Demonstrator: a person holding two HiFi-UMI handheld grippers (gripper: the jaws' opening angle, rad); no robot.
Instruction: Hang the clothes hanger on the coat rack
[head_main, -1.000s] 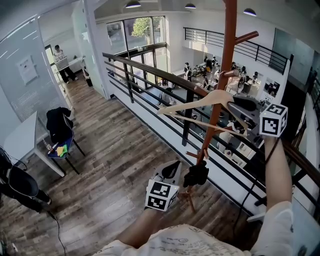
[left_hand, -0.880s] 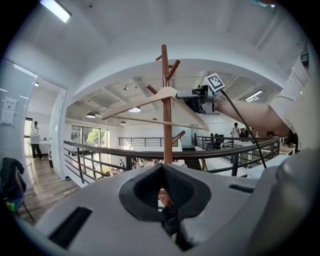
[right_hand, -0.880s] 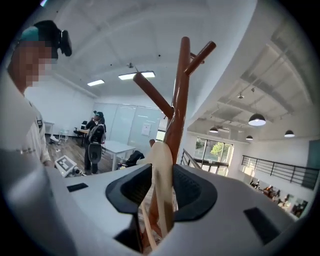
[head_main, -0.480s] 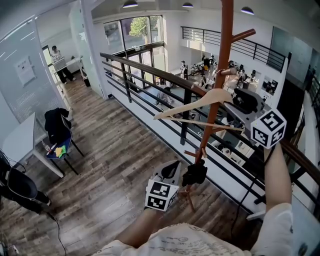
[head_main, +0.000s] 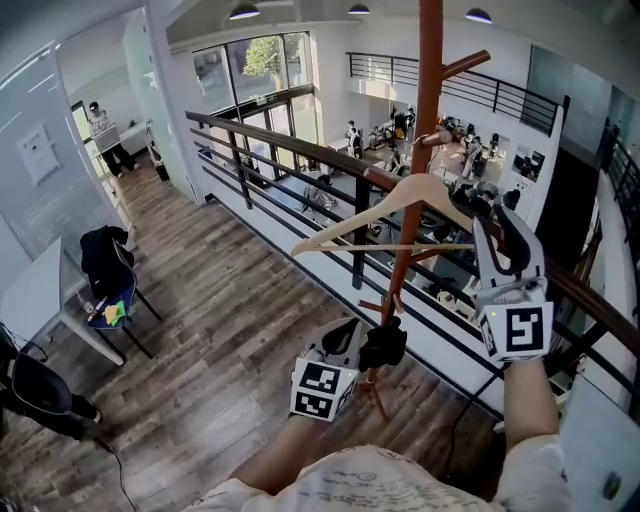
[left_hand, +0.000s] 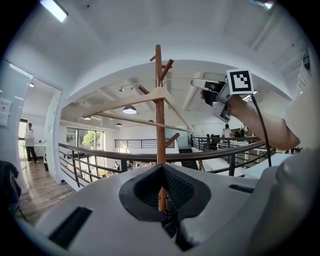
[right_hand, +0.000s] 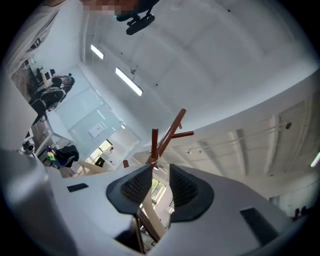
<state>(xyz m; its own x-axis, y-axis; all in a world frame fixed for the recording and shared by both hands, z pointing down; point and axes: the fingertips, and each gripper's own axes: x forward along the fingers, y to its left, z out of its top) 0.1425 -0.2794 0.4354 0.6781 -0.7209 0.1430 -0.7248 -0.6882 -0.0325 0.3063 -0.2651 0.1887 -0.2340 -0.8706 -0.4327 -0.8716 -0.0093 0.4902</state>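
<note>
A reddish-brown coat rack (head_main: 428, 90) rises past the railing. My left gripper (head_main: 384, 342) is shut on its pole low down; the pole (left_hand: 160, 150) stands pinched between the pads. A pale wooden clothes hanger (head_main: 385, 212) hangs with its top against the pole, just under a side peg (head_main: 440, 138); I see its hook (right_hand: 152, 158) at the pole. My right gripper (head_main: 468, 203) points up at the hanger's right shoulder. Its jaws are closing with the hanger's arm (right_hand: 150, 220) between them, and a gap still shows beside the pads.
A black railing with a brown handrail (head_main: 300, 140) runs behind the rack, over a lower floor with desks and people. To the left a chair (head_main: 108, 270) with a dark jacket stands by a white table (head_main: 40, 290). A person (head_main: 100, 130) stands far off.
My right gripper has swung round and rolled, its marker cube dropping lower, so it now points up at the hanger. The hanger has shifted slightly left. The left gripper has kept still.
</note>
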